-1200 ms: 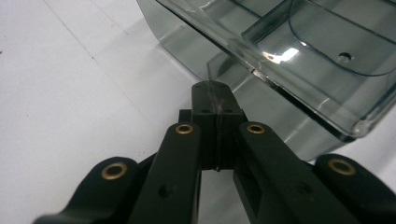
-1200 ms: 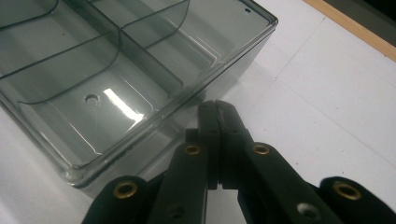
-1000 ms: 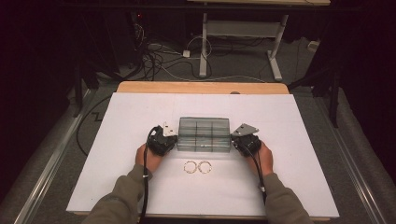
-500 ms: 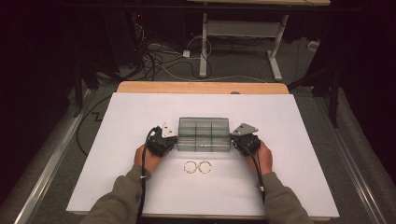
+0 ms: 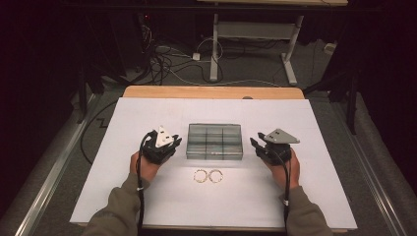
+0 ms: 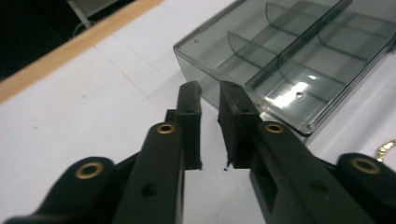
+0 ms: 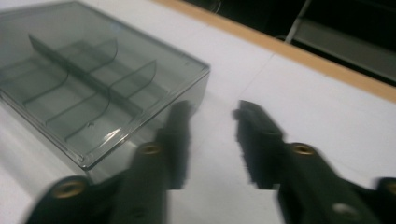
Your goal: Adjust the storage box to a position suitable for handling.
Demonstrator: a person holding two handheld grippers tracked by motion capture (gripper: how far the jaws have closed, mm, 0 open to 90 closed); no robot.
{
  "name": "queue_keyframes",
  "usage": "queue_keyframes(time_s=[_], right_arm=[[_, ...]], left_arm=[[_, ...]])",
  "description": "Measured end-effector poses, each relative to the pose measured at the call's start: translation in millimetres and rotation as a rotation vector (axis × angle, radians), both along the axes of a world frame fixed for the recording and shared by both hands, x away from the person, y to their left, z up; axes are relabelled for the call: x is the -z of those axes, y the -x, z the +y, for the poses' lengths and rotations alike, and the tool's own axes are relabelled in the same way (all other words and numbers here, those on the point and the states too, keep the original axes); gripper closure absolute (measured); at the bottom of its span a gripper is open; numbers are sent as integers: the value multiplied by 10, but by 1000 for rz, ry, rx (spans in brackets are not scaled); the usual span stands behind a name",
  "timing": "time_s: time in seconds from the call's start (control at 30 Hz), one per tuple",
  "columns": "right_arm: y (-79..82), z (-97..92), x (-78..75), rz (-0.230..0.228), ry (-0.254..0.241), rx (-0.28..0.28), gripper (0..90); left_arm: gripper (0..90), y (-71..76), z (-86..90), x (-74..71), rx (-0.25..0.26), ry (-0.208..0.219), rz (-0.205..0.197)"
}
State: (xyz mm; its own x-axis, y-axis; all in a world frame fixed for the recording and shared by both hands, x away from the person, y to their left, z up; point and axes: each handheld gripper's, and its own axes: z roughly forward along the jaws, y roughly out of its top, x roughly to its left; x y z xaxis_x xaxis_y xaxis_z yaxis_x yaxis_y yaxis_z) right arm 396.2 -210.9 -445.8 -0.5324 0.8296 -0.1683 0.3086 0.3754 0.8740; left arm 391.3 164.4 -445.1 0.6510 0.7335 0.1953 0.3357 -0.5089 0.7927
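Box (image 5: 214,141) between both grippers, left fingers (image 6: 189,112) and right fingers (image 7: 180,126) just opening, empty

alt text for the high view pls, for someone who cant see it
A person's two hands each hold a black tool, the left tool and right tool flanking a smoky clear compartment box on a white table, both apart from it. Two small rings lie side by side just in front of the box.
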Motion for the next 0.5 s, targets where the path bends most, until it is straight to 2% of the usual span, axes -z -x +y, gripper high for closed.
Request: queue_keyframes(time_s=[0.07,0.1,0.2,0.23,0.3,0.33,0.37,0.5], right_arm=[[56,-53,-72,-26,-30,-9,507],[94,-78,-114,-50,-34,2,485],[204,-154,-232,-98,-77,-3,425],[204,-154,-232,-98,-77,-3,425],[272,-181,-283,-114,-84,-6,388],[329,-201,-317,-129,-72,-18,369],[329,-201,-317,-129,-72,-18,369],[430,-225,-356,-149,-71,-32,337]], left_arm=[[698,42,10,-50,27,3,-18],[649,91,7,-83,51,-9,-38],[533,136,18,-112,66,7,-41],[533,154,28,-130,75,11,-49],[470,188,53,-161,77,21,-71],[404,203,68,-173,77,27,-79],[404,217,84,-184,80,31,-84],[311,285,118,-205,90,43,-110]])
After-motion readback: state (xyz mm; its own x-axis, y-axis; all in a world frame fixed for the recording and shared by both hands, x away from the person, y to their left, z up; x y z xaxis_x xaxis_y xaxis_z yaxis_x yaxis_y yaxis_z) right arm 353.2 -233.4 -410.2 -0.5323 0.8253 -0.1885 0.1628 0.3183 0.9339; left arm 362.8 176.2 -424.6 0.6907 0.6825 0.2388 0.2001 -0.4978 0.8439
